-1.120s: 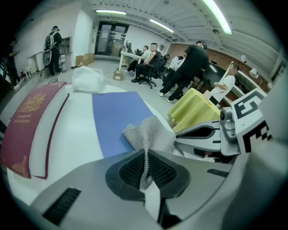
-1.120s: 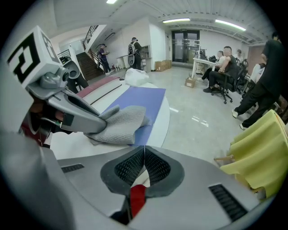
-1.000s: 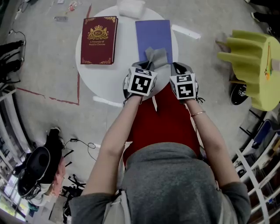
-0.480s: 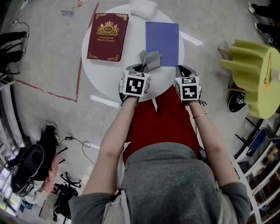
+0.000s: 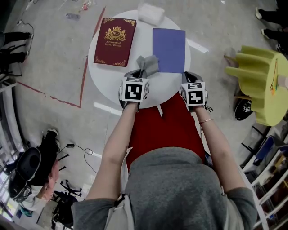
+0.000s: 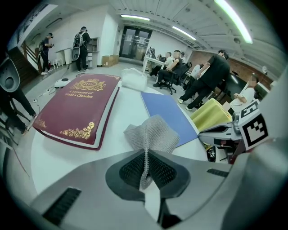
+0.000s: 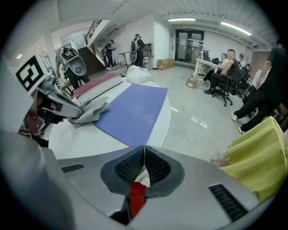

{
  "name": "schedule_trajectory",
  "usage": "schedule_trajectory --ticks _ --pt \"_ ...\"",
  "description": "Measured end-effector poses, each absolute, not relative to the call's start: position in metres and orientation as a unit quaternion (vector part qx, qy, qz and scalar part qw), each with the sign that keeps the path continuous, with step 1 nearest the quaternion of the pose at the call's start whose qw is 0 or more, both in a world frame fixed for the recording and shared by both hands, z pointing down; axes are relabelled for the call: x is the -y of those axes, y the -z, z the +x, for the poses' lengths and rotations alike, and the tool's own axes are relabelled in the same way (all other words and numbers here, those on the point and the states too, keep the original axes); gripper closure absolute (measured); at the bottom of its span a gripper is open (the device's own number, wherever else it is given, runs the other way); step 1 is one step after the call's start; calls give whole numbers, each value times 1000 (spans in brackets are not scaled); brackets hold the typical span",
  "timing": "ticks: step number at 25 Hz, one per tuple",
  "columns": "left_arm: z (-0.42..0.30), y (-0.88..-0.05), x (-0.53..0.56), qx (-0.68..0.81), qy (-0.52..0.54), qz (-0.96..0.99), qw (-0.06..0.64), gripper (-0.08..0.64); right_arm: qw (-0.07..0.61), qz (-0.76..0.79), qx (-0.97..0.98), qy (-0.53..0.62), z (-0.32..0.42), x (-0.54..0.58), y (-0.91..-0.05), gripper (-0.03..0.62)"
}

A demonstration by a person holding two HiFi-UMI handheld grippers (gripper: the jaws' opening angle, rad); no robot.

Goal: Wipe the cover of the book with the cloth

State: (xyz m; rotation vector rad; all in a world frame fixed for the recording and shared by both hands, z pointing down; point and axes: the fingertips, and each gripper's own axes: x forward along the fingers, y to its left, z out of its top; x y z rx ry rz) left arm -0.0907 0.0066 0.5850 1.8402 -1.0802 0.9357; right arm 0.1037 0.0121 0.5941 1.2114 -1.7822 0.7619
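Clearly the wipe has not landed on a cover yet. The left gripper is clenched on a grey knitted cloth, pinching 1 fold so that the rest fans out ahead of the jaws. It sits at about 6 o'clock on the round white table. The cloth hangs over bare tabletop between 2 flat things: a maroon book with gold ornament at 11 o'clock, and a plain blue cover at 1 o'clock, whose near left corner the cloth just meets. A white bundle rests at 12 o'clock. The right gripper is closed on nothing and waits at the table's 5 o'clock edge, clear of both covers. Which of the 2 is the book to be wiped cannot be told for certain; the maroon one reads most plainly as a book. To do the step well, the person should probably lower the loose part of the cloth flat onto the cover. Long strokes from 6 toward 12 o'clock would suit, with the jaws tilted so fabric, not metal, rubs. The idle gripper could pin a corner if the book slides.
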Motion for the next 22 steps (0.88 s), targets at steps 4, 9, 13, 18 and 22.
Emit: schedule_trajectory --ticks 4,9,13,18,22 --pt "-97 -580 0 435 -367 725 389 535 413 485 706 -309 104 -10 -591 563" --pt "-103 -572 7 447 -359 723 384 535 403 488 713 -303 101 -5 -579 563" --pt "-108 -562 15 458 -354 726 372 535 382 491 724 -298 95 5 -564 563" --pt "-110 -547 28 472 -338 734 352 535 349 496 743 -284 86 23 -539 563" --pt "-107 -531 37 482 -323 742 336 536 319 496 760 -272 79 35 -516 563"
